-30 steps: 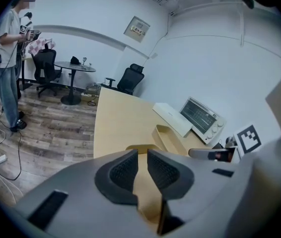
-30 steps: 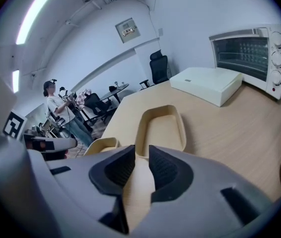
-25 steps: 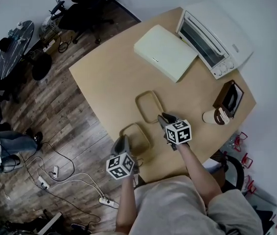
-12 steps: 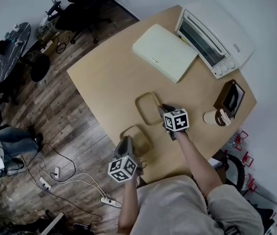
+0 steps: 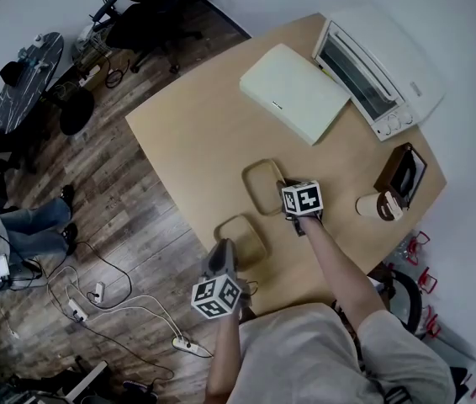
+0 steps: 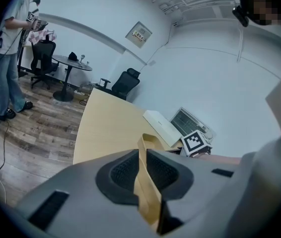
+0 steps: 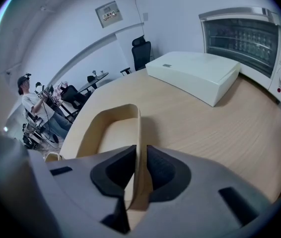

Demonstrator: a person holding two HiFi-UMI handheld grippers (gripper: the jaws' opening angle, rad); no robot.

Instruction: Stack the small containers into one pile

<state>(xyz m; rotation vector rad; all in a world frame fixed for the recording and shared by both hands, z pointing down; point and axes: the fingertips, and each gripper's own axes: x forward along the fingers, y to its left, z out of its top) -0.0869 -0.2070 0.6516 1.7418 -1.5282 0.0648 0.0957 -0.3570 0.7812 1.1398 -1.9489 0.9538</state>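
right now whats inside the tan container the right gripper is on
Nothing visible: the tan container shows a bare floor. The right gripper, whose jaws have just been closing on its side wall, covers the near corner, so that part is unseen.

The pale wooden desk [image 5: 196, 133] before me carries two tan containers just apart, the near container [image 5: 240, 238] and the far container [image 5: 261, 188]. Farther off lie a flat white box [image 5: 293, 91] and a toaster oven [image 5: 378, 70]. To my right are a dark box [image 5: 403, 171] and a cup [image 5: 374, 206].
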